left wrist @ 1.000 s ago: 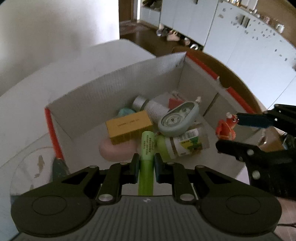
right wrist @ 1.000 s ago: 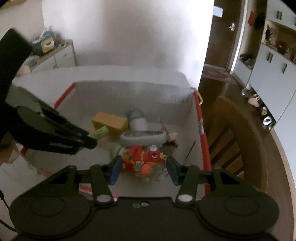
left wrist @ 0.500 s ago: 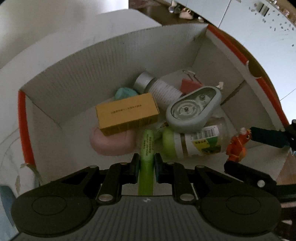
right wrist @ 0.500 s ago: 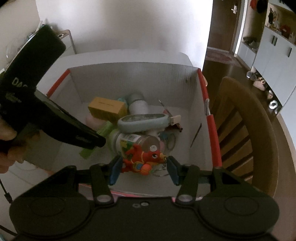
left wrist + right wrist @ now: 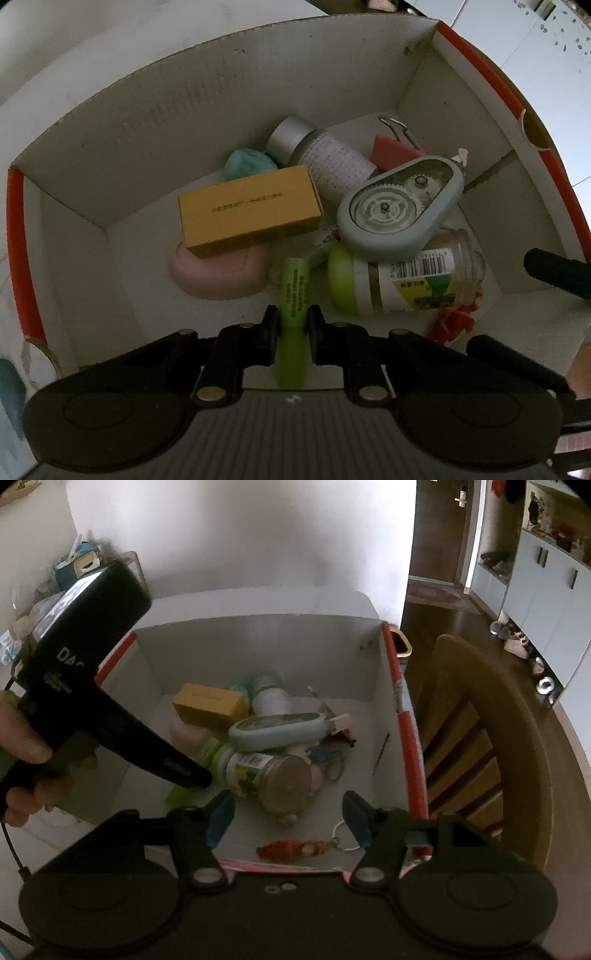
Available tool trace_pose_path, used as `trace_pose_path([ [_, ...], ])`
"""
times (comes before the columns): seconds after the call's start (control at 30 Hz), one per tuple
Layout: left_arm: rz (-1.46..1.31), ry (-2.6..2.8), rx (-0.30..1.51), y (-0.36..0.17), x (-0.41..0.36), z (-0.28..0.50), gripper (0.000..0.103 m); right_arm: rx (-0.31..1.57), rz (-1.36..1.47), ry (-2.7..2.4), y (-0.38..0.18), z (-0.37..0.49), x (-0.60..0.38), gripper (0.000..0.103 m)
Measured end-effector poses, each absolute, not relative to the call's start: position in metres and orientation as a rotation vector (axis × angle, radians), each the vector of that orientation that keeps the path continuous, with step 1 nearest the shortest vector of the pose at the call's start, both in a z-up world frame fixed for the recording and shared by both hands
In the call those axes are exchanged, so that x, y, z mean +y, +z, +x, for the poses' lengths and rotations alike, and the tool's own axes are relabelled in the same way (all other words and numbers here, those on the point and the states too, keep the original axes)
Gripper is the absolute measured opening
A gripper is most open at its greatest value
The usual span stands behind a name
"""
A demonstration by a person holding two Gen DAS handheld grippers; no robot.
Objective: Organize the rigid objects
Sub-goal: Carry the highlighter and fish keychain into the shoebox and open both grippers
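Note:
My left gripper point(image 5: 291, 321) is shut on a green highlighter point(image 5: 293, 295) and holds it low inside the white cardboard box point(image 5: 147, 122), its tip between a pink case point(image 5: 218, 275) and a green-lidded jar point(image 5: 402, 275). My right gripper point(image 5: 288, 812) is open and empty above the box's near edge. The red fish keychain point(image 5: 291, 849) lies on the box floor below it; it also shows in the left wrist view point(image 5: 454, 317). The left gripper shows in the right wrist view point(image 5: 192, 771).
The box also holds a yellow carton point(image 5: 247, 210), a grey-blue tape dispenser point(image 5: 399, 206), a silver-capped bottle point(image 5: 317, 155), a teal lump point(image 5: 249, 164) and a red clip point(image 5: 393, 151). A wooden chair point(image 5: 480, 738) stands right of the box.
My right gripper has opened and the red fish keychain has dropped onto the box floor. My left gripper has moved lower into the box with the highlighter.

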State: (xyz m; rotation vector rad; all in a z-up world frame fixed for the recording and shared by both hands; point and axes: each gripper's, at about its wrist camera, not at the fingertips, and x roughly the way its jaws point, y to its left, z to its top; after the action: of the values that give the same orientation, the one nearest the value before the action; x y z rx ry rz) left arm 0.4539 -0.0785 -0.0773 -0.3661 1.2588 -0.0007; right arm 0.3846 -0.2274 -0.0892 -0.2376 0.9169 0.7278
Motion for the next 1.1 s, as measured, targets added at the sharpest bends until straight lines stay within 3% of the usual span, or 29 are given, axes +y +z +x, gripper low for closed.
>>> trace_pose_path([
  [0.77,-0.368,-0.035,1.041,-0.019,-0.082,0.389,0.017,0.817,-0.116,0.718,-0.045,0.355,-0.250,0.074],
  [1.1,-0.371,-0.010,0.892,0.011,-0.068,0.344,0.017,0.747,-0.046,0.712,-0.020,0.321,-0.252,0.084],
])
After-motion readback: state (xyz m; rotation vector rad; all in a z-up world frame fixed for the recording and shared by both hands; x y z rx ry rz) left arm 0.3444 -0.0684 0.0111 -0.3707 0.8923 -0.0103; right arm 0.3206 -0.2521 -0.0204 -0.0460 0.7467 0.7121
